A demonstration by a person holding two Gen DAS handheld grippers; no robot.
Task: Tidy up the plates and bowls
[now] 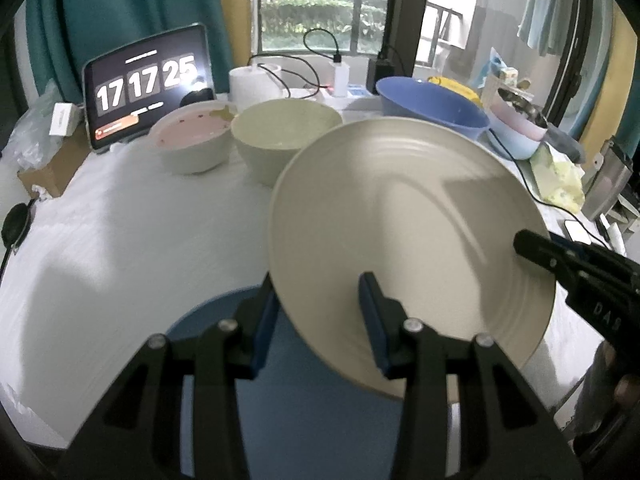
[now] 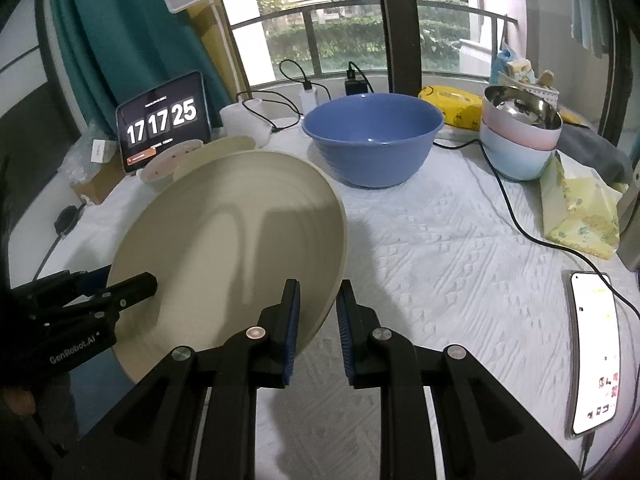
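A cream plate (image 1: 400, 216) is held tilted above the table; it also shows in the right wrist view (image 2: 236, 248). My right gripper (image 2: 318, 312) is shut on its right rim. My left gripper (image 1: 320, 312) straddles the plate's near-left rim with its jaws wide apart. A blue plate (image 1: 224, 332) lies flat under the left gripper. A pink-lined bowl (image 1: 192, 136) and a cream bowl (image 1: 280, 136) stand behind. A big blue bowl (image 2: 372, 136) stands at the back centre. A stack of pastel bowls (image 2: 520, 136) with a steel bowl on top stands at the back right.
A tablet clock (image 2: 164, 120) leans at the back left beside a cardboard box (image 1: 52, 168). A black cable (image 2: 516, 216) runs to a phone (image 2: 592, 352) at the right edge. A yellow tissue pack (image 2: 580, 212) lies at the right. A white cloth (image 2: 440, 248) covers the table.
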